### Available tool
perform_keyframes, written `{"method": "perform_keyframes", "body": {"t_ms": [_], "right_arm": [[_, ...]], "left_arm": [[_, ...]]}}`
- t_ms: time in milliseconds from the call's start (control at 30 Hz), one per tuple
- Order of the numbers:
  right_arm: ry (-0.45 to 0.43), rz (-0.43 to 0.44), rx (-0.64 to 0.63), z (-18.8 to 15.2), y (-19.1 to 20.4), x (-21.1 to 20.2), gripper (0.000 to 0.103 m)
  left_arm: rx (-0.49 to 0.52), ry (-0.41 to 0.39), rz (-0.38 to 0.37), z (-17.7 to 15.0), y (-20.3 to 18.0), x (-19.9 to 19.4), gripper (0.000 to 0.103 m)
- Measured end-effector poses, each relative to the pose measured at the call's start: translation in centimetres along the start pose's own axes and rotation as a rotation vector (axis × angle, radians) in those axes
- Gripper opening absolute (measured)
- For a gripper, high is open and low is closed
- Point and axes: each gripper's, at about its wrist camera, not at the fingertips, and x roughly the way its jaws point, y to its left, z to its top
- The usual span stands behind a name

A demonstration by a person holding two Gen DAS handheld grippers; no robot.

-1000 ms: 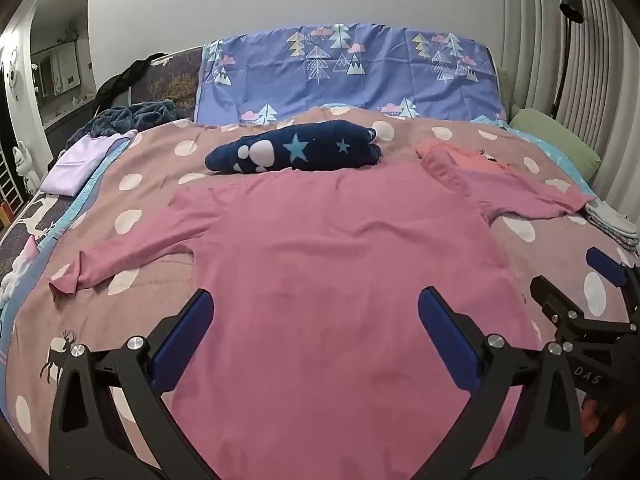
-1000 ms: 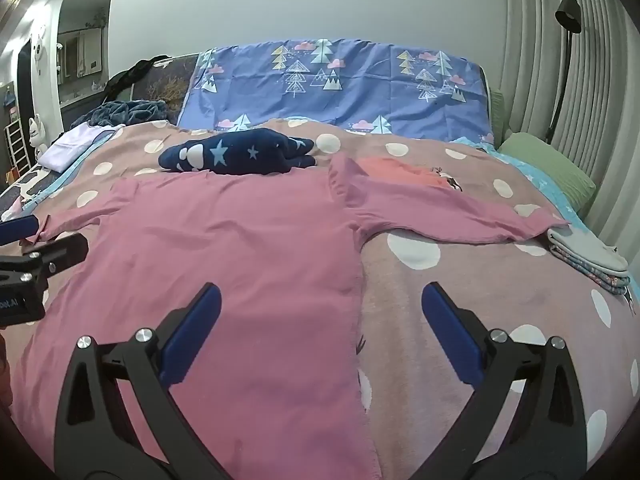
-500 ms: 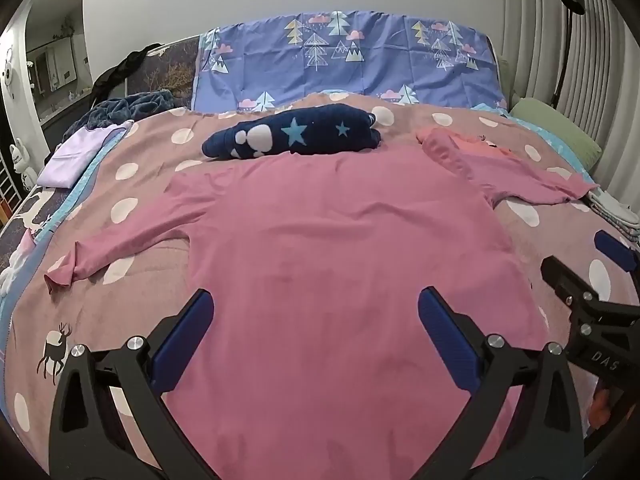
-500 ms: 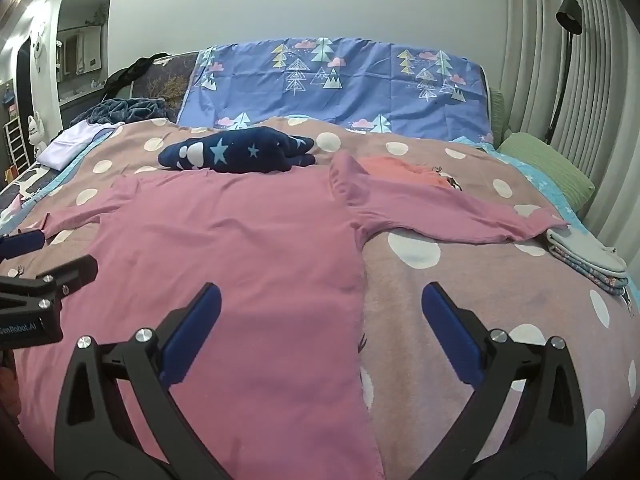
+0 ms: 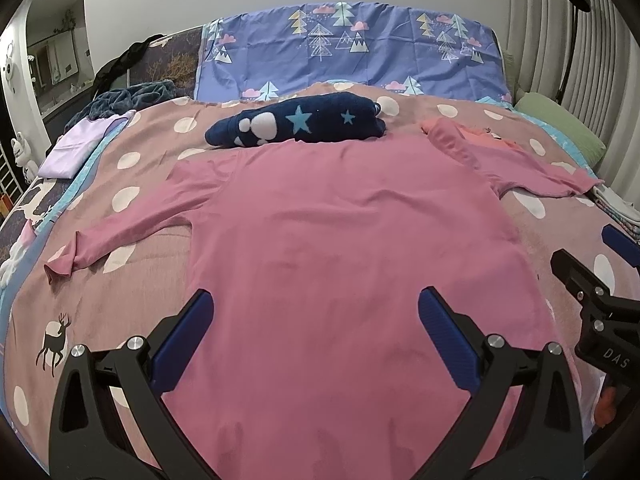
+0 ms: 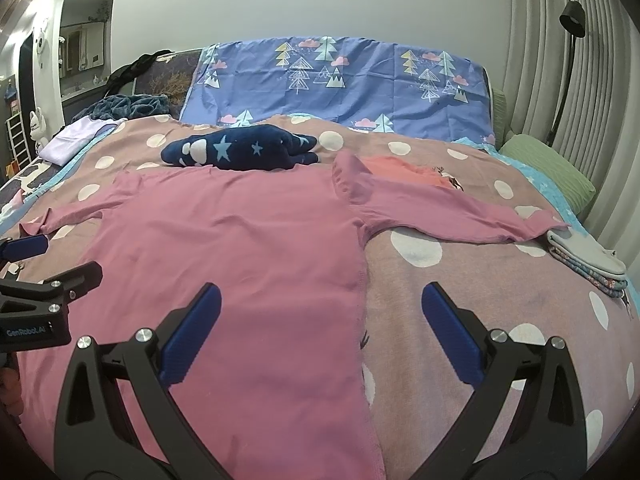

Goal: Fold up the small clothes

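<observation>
across the centre of both wrist views, a pink long-sleeved shirt (image 5: 352, 248) lies spread flat on a brown bedspread with white dots (image 6: 500, 312), both sleeves extended outward. the shirt's left sleeve (image 5: 132, 220) runs toward the left edge of the left wrist frame; its right sleeve (image 6: 452, 212) runs toward the right in the right wrist frame.

left gripper (image 5: 316, 320): at the bottom of the left wrist frame, jaws spread wide, holding nothing, positioned over the lower body of the shirt.

right gripper (image 6: 322, 312): at the bottom of the right wrist frame, jaws spread wide, holding nothing, positioned over the shirt's right side edge.

upper centre: a folded navy garment with stars (image 5: 304, 124) lies just beyond the shirt's collar edge. an orange garment (image 6: 404, 170) lies partly under the right sleeve. a small stack of folded clothes (image 6: 588, 264) lies at the right edge, just beside the right cuff.
</observation>
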Motion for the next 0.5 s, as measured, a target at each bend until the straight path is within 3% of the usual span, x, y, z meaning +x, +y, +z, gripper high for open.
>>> {"method": "perform_keyframes", "body": {"t_ms": [500], "right_arm": [[-0.006,0.004,0.0,0.03,0.12,-0.18,0.101]], "left_arm": [[0.0,-0.005,-0.003,-0.21,0.11,-0.14,0.102]]}}
